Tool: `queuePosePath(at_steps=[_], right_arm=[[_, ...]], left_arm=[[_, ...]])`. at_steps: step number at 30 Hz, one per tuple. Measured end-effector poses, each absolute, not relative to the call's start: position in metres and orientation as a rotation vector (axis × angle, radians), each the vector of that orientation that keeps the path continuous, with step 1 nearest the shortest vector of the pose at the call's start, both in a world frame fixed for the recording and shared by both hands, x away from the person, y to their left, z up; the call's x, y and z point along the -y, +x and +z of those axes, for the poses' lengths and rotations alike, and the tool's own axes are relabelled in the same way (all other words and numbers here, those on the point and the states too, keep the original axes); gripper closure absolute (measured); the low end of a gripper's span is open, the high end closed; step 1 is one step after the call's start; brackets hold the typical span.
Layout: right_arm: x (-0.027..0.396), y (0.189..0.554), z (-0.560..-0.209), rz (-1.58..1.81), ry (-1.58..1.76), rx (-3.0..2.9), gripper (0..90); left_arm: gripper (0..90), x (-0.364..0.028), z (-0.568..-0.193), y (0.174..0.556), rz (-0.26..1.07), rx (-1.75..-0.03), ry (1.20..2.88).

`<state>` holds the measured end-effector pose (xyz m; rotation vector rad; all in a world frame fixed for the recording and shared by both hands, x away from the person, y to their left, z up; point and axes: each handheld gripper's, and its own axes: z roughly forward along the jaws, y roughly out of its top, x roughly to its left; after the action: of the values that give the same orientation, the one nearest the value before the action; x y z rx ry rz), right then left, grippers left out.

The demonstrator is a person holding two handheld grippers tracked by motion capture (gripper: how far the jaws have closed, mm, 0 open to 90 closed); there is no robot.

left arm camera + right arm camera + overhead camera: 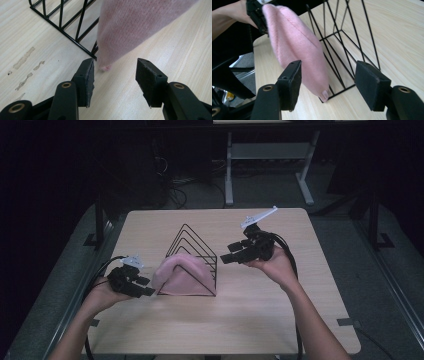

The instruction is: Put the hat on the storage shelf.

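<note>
Draping the pink knit hat (179,276) over the near end of the black wire rack (192,251) was the job in hand, and at this moment I had both tools off it. My left gripper (145,286) sat low on the table (250,320) just beside the hat's left corner, jaws parted with nothing between them; in the left gripper view the hat's lower tip (105,67) hung close ahead of the pads, not touching. My right gripper (231,258) was held off the rack's right side, also released and empty, with the hat's other corner (324,95) showing past its jaws near the rack's base wire.

To finish the step well, I judged I should check that the knit lay evenly over the triangular frame, neither corner snagged on a wire. Any tug should be small and downward, one side at a time, so the light rack wouldn't slide or tip.
</note>
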<state>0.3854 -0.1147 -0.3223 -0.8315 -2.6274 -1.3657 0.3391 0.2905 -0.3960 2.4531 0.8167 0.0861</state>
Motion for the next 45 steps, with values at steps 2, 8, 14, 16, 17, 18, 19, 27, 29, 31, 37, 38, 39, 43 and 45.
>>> queuePosePath(at_steps=[2,8,14,16,17,18,19,27,29,31,37,38,39,43,45], right_arm=[[0.119,0.386,-0.324,-1.369,-0.849,2.625,37.4],[0.130,0.386,-0.329,-1.358,-0.897,2.622,36.7],[0.139,0.385,-0.336,-1.342,-0.935,2.619,35.6],[0.143,0.384,-0.339,-1.331,-0.950,2.619,35.7],[0.144,0.384,-0.340,-1.328,-0.959,2.613,35.6],[0.146,0.383,-0.341,-1.326,-0.961,2.617,35.6],[0.148,0.383,-0.342,-1.325,-0.970,2.613,35.5],[0.168,0.376,-0.351,-1.321,-1.033,2.604,33.3],[0.169,0.376,-0.352,-1.321,-1.039,2.603,33.1],[0.175,0.374,-0.354,-1.313,-1.055,2.605,32.7],[0.191,0.367,-0.364,-1.302,-1.123,2.585,31.4],[0.193,0.366,-0.365,-1.300,-1.133,2.580,31.4],[0.196,0.365,-0.367,-1.294,-1.139,2.582,31.4],[0.206,0.360,-0.372,-1.290,-1.175,2.572,30.9],[0.211,0.357,-0.375,-1.288,-1.192,2.565,30.6]], left_arm=[[48.2,-0.292,-0.397,0.338,0.088,-0.816,2.458],[46.8,-0.295,-0.398,0.336,0.091,-0.826,2.450],[46.0,-0.296,-0.398,0.335,0.089,-0.833,2.440],[45.3,-0.297,-0.398,0.335,0.091,-0.828,2.449],[44.9,-0.297,-0.399,0.335,0.090,-0.828,2.448],[44.4,-0.297,-0.399,0.334,0.087,-0.835,2.444],[43.9,-0.297,-0.399,0.334,0.090,-0.838,2.445],[42.8,-0.297,-0.400,0.331,0.085,-0.835,2.432],[42.6,-0.297,-0.401,0.330,0.085,-0.836,2.432],[41.9,-0.296,-0.401,0.329,0.082,-0.843,2.427],[39.8,-0.295,-0.403,0.328,0.086,-0.851,2.415],[39.5,-0.295,-0.403,0.328,0.086,-0.853,2.410],[39.2,-0.295,-0.403,0.328,0.086,-0.854,2.409],[38.0,-0.296,-0.403,0.327,0.087,-0.855,2.411],[36.8,-0.296,-0.403,0.327,0.090,-0.859,2.408]])
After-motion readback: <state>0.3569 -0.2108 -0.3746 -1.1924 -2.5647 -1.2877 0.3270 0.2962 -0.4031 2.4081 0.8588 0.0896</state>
